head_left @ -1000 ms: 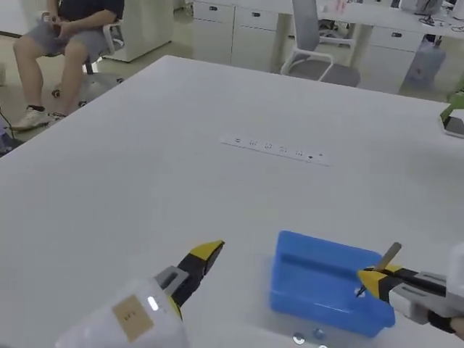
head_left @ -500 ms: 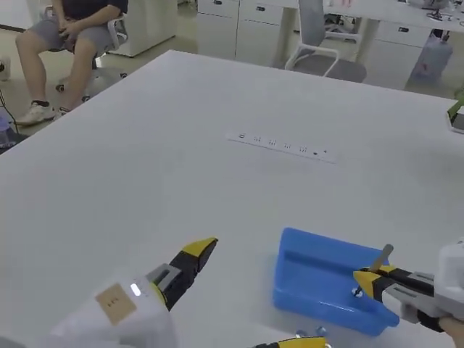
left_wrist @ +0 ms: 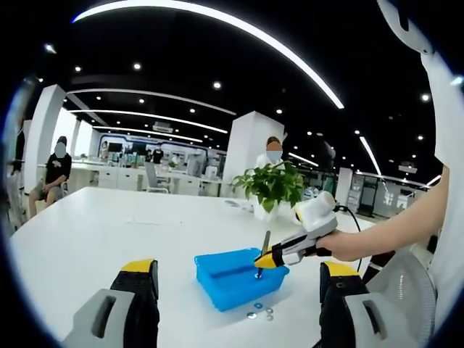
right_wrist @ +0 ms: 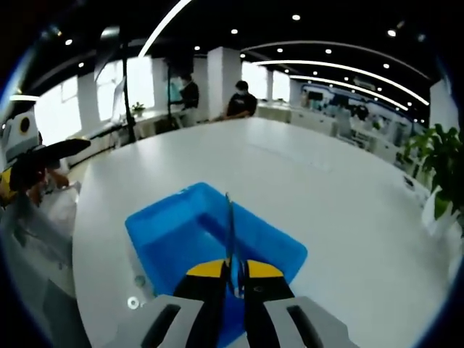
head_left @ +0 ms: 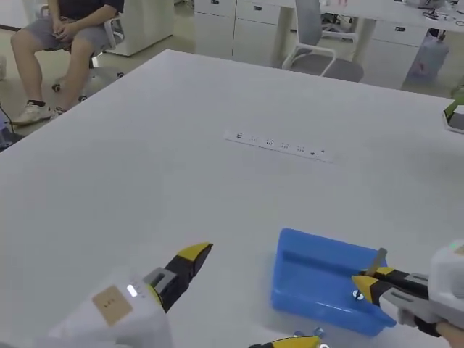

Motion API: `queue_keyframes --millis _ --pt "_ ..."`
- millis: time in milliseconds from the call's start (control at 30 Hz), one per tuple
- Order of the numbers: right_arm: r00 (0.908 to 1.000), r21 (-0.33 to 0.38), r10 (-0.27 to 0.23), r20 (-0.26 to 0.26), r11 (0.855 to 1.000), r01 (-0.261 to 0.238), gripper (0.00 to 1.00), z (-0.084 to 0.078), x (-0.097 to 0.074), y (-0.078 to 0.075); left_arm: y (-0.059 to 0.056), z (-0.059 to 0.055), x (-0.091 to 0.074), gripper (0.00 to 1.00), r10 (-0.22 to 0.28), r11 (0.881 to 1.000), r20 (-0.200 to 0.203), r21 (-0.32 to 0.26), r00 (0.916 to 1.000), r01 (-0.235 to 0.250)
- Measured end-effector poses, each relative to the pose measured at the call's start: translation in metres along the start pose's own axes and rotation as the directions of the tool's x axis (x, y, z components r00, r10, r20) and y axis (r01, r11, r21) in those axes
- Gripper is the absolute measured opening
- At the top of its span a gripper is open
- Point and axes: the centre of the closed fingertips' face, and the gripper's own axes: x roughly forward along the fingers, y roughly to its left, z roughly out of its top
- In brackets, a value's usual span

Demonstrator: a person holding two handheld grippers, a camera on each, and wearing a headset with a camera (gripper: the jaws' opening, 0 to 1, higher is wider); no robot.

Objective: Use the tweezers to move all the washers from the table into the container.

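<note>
R tongs (head_left: 366, 282) pressed together on the tweezers (head_left: 378, 259), which stand nearly upright across the jaws, top end sticking up, lower tip down inside the blue container (head_left: 319, 279); a small ring (head_left: 357, 294) sits at that tip, prob. a washer, too small to be sure; in the R gripper view the tweezers run as a thin line up between the yellow jaw ends, w/ the container right behind them. L tongs (left_wrist: 238, 267) spread wide, nothing between them, hovering over the white worktop (head_left: 145, 159) just left of the container; container lies near the worktop's front edge. A few loose washers (left_wrist: 259, 313) lie on the worktop just in front of the container, close together, apart from its wall. Further back, mid-worktop, a flat white power strip (head_left: 279, 146); a potted plant (left_wrist: 272, 185) at the far side in the L gripper view; a person (head_left: 61, 32) sits on a chair off the far-left corner.
</note>
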Motion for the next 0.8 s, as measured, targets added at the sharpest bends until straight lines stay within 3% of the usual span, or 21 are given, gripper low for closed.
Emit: queue_keyframes --millis 167,267,500,800 --pt "0.9994 0.065 -0.004 0.036 0.998 0.002 0.06 0.003 -0.002 -0.003 0.002 -0.001 0.0 0.94 0.006 1.0 -0.002 -0.002 1.0 -0.006" --pt "0.9951 0.146 0.004 0.099 0.989 -0.019 0.06 0.013 -0.007 -0.001 0.001 -0.002 0.0 0.94 0.005 1.0 -0.012 -0.003 0.9999 -0.005" --pt "0.9821 0.172 0.028 0.186 0.983 -0.061 0.06 0.04 -0.027 0.012 0.001 -0.003 0.0 0.94 0.004 1.0 -0.014 -0.009 0.9999 -0.004" --pt "0.968 0.174 0.097 0.232 0.975 -0.139 0.06 0.054 -0.042 0.04 0.001 -0.004 0.0 0.93 0.005 1.0 -0.022 -0.008 0.9997 -0.005"
